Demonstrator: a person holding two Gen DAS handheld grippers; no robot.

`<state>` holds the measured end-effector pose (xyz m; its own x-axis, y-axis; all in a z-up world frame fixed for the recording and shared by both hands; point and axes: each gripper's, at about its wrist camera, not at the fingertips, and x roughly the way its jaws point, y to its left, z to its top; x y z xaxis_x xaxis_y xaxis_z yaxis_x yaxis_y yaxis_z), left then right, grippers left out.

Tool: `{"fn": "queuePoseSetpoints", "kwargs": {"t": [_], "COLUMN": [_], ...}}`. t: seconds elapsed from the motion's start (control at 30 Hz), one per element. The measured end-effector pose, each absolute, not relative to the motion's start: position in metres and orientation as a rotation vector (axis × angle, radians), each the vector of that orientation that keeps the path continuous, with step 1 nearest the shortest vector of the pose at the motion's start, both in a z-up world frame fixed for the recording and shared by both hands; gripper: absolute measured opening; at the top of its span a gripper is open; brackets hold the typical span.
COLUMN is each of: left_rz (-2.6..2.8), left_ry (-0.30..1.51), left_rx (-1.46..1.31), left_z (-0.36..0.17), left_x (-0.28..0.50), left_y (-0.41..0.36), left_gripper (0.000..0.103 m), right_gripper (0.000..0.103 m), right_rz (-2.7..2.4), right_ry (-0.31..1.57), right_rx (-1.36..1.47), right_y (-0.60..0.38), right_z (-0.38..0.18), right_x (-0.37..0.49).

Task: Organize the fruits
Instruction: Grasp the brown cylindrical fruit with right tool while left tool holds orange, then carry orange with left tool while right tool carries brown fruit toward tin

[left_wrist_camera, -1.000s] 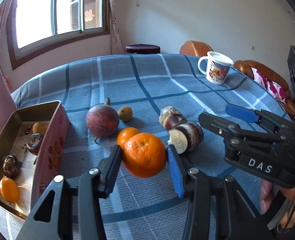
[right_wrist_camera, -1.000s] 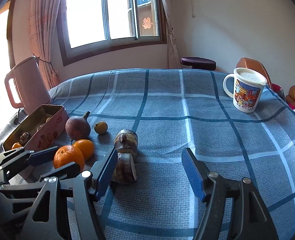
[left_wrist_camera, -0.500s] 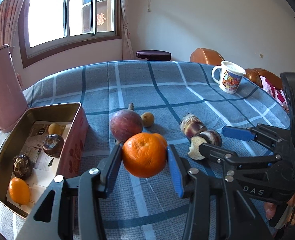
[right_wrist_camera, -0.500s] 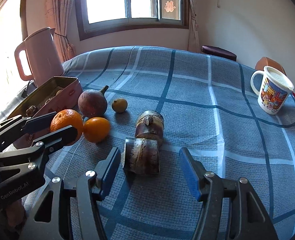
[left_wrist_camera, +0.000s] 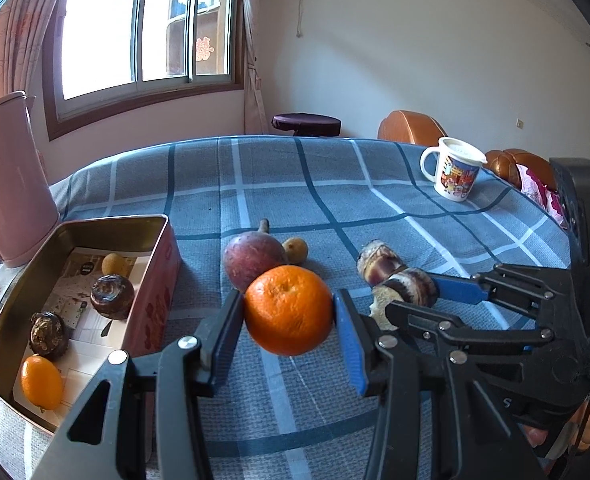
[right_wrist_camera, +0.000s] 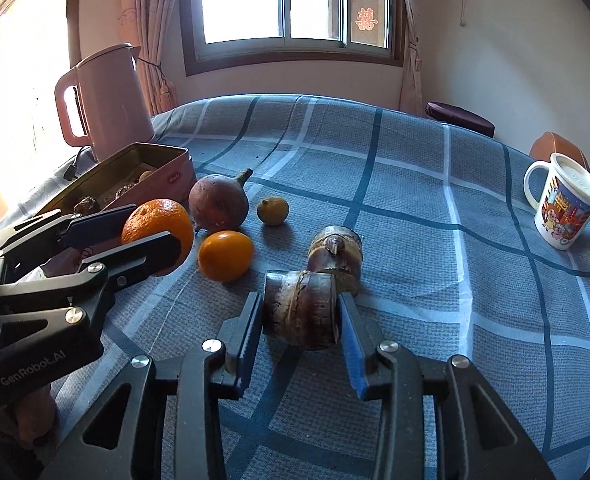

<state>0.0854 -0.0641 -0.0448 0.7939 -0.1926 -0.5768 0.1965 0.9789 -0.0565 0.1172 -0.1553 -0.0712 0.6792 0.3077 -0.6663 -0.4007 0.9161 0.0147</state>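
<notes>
L tool (left_wrist_camera: 289, 316) clamps orange (left_wrist_camera: 289, 310); R tool (right_wrist_camera: 301, 316) pinches cane piece (right_wrist_camera: 299, 309).

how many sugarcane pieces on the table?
2. Near piece lies between the right gripper jaws, which are shut on it. Far piece lies just behind it, touching. Tin contents look like other items; more could be hidden.

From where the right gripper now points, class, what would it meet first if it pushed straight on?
The right gripper is already shut on the near sugarcane piece. Straight ahead, that piece would probably bump the second sugarcane piece lying just behind it, though the depth is uncertain.
</notes>
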Motion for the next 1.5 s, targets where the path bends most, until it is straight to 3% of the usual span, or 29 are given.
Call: {"fn": "queuePoseSetpoints", "kwargs": {"t": [1.5], "left_rz": [-0.194], "left_ry": [0.487], "left_rx": [0.04], "left_z": [-0.032], "left_x": [0.064], "left_y": [-0.067], "left_gripper": [0.048], "right_gripper": [0.039], "right_rz": [0.421], "right_ry": [0.427], "right_rx": [-0.115], "right_y": [-0.168], "right_z": [-0.043], "right_x": [0.072]}}
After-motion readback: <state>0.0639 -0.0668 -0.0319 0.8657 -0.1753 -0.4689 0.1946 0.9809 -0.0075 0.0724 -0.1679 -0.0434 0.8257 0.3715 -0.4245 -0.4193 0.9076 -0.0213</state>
